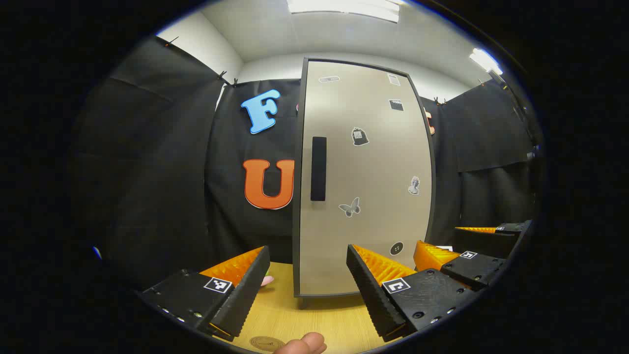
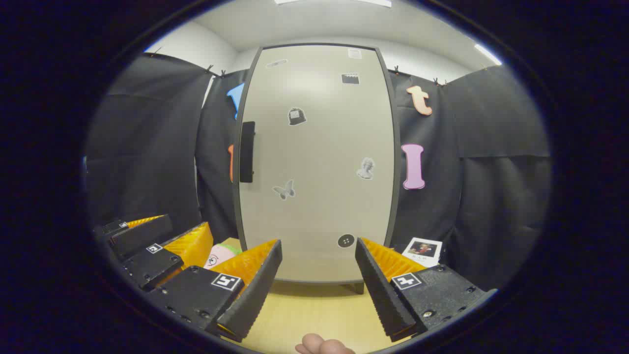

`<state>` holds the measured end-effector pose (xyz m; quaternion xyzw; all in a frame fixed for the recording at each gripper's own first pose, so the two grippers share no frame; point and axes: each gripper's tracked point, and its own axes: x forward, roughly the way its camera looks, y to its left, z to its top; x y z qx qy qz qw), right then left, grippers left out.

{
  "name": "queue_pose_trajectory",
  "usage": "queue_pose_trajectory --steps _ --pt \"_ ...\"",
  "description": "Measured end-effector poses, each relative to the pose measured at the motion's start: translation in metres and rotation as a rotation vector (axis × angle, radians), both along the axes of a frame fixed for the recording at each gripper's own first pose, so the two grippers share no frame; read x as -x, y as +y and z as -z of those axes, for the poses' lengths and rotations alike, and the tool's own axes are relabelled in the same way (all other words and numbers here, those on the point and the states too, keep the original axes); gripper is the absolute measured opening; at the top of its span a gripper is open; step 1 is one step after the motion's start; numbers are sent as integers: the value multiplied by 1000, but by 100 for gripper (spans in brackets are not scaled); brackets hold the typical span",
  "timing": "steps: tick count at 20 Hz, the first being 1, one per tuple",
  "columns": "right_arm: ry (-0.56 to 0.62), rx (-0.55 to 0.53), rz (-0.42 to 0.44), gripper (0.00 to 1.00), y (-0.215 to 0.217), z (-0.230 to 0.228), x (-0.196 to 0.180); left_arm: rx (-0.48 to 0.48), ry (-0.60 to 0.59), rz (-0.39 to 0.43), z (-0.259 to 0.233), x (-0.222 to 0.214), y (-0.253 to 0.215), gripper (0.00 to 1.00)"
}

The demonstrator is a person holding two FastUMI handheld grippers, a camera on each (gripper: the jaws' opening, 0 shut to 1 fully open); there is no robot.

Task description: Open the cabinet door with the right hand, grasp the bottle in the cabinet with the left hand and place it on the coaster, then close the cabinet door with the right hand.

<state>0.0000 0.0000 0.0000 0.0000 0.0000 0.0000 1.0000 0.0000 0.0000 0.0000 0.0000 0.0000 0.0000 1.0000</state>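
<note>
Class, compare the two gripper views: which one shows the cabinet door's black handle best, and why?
The left gripper view: the handle faces the camera almost squarely, its whole length clear on the cabinet door. In the right gripper view it sits at the door's left edge, seen more obliquely.

The left tongs [image 1: 307, 282] are held level with fingers spread wide and nothing between them. The right tongs [image 2: 318, 278] are likewise spread wide and empty, alongside the left pair. A fingertip [image 1: 302, 344] shows beneath each pair.
</note>
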Motion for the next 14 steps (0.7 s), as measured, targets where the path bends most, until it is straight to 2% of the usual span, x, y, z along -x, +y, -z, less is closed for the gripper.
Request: queue_pose_trajectory --steps 14 --pt "0 10 -2 97 -1 -5 -5 20 7 23 -2 -10 -4 95"
